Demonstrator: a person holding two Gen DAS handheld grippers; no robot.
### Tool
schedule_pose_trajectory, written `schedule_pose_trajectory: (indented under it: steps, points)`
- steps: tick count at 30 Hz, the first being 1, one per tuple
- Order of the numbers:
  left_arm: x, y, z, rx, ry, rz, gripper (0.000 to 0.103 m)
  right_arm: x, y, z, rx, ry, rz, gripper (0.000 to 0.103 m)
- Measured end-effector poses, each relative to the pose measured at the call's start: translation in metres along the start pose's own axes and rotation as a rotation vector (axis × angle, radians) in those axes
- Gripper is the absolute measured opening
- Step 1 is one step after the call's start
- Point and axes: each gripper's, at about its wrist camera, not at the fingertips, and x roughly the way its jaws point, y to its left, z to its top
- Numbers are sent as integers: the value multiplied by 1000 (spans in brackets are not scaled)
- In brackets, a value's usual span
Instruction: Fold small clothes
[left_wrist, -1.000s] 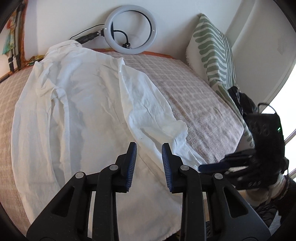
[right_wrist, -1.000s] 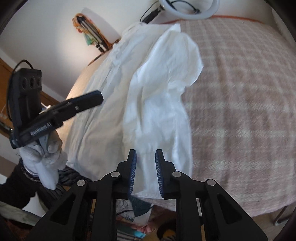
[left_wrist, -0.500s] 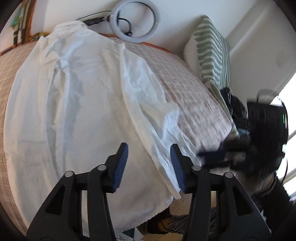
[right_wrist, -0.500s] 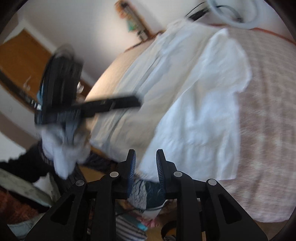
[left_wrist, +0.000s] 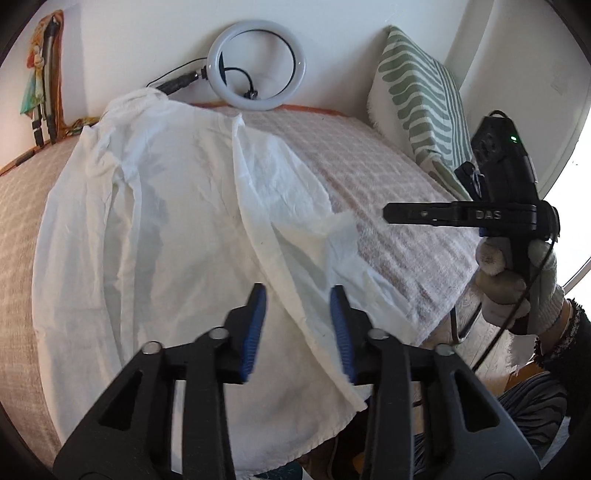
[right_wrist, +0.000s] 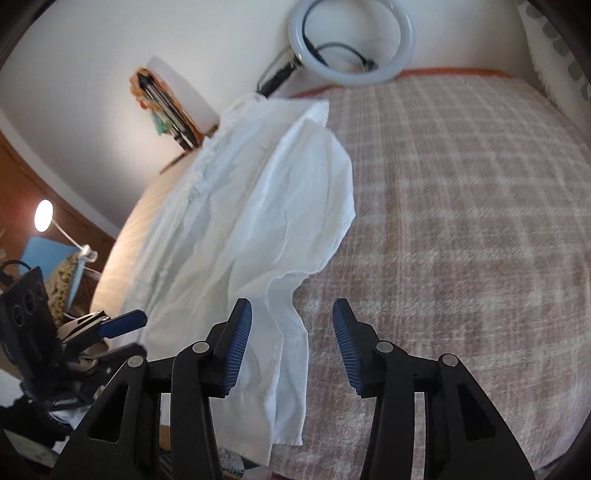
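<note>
A white shirt (left_wrist: 159, 229) lies spread on the checked bed cover (left_wrist: 388, 206), one sleeve (right_wrist: 288, 236) folded in over its body. My left gripper (left_wrist: 298, 325) hovers over the shirt's lower part. Its jaws are closing and the sleeve's folded edge runs beneath the gap, but the pads do not press on cloth. My right gripper (right_wrist: 291, 332) hangs above the sleeve's cuff end (right_wrist: 284, 387) with its jaws opening and nothing gripped. In the left wrist view the right gripper (left_wrist: 388, 214) is held by a gloved hand (left_wrist: 517, 280) beside the bed. In the right wrist view the left gripper (right_wrist: 122, 320) shows at the left.
A ring light (left_wrist: 256, 68) leans on the wall at the bed's head. A green striped pillow (left_wrist: 417, 110) stands at the far right corner. The bed's near edge drops off just under both grippers. A lit lamp (right_wrist: 44, 219) and wooden panelling lie left.
The right jaws went from nearly shut to wide apart, and that gripper swung from the bed's edge back over the sleeve. The left jaws spread wide, then narrowed again.
</note>
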Motion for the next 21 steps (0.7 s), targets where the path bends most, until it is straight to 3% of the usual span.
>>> schedule_pose_trajectory:
  steps: [8,11,13,14,21]
  points:
    - [25,-51,2,56,72,-105,29,-77,-14,-14,19,-181,4,45]
    - [40,-76,-4,94,107,-89,32,-96,-33,-15,82,-236,-9,45]
    - [51,-88,-8,86,138,-87,52,-103,-42,-17,120,-259,-13,45]
    - [58,-93,-9,77,152,-84,54,-107,-49,-19,140,-270,-11,45]
    - [99,-110,-20,100,193,67,54,-121,-65,-25,173,-316,13,45]
